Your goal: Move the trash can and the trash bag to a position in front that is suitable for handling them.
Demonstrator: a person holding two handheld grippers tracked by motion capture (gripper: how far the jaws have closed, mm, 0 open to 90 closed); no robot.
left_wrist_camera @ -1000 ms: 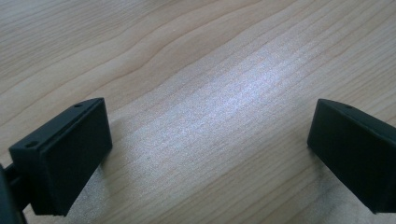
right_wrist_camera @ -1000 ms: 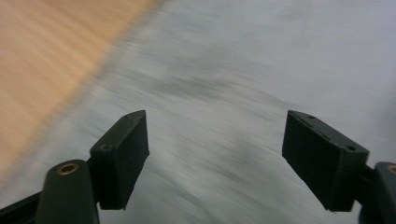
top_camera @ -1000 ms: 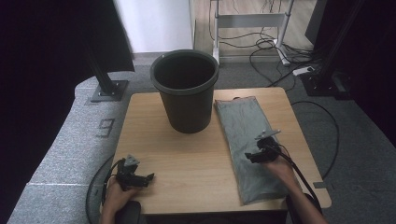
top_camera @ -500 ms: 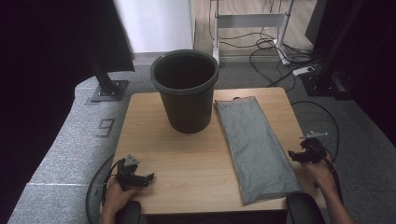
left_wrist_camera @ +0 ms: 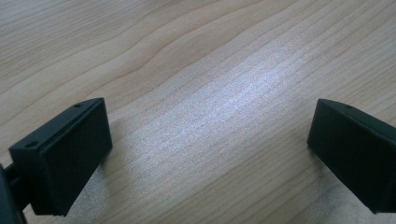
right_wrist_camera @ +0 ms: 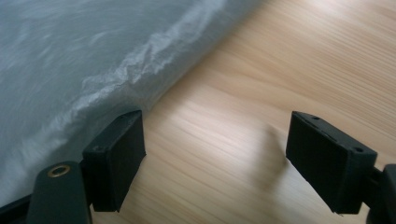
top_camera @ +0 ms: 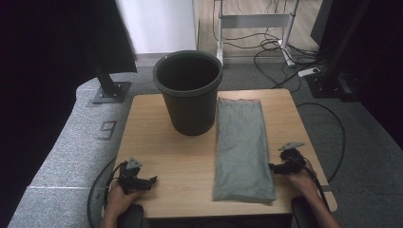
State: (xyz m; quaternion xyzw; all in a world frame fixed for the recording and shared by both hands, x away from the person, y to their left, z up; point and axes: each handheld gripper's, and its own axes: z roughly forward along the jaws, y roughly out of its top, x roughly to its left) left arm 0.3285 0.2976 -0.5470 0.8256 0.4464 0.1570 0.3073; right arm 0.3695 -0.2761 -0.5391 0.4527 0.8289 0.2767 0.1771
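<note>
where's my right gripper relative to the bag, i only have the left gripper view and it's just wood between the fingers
Observer: The right gripper sits at the right edge of the grey bag, fingers apart.
Operator: is it holding the bag
Observer: No. In the right gripper view one of its fingers is beside the bag's crinkled edge, with bare table between the fingers.
Operator: anything else on the table
Observer: A dark bin stands upright at the far side, left of the bag.

Both the left gripper (top_camera: pixel 142 182) and right gripper (top_camera: pixel 280 167) hover low, fingers spread wide.
</note>
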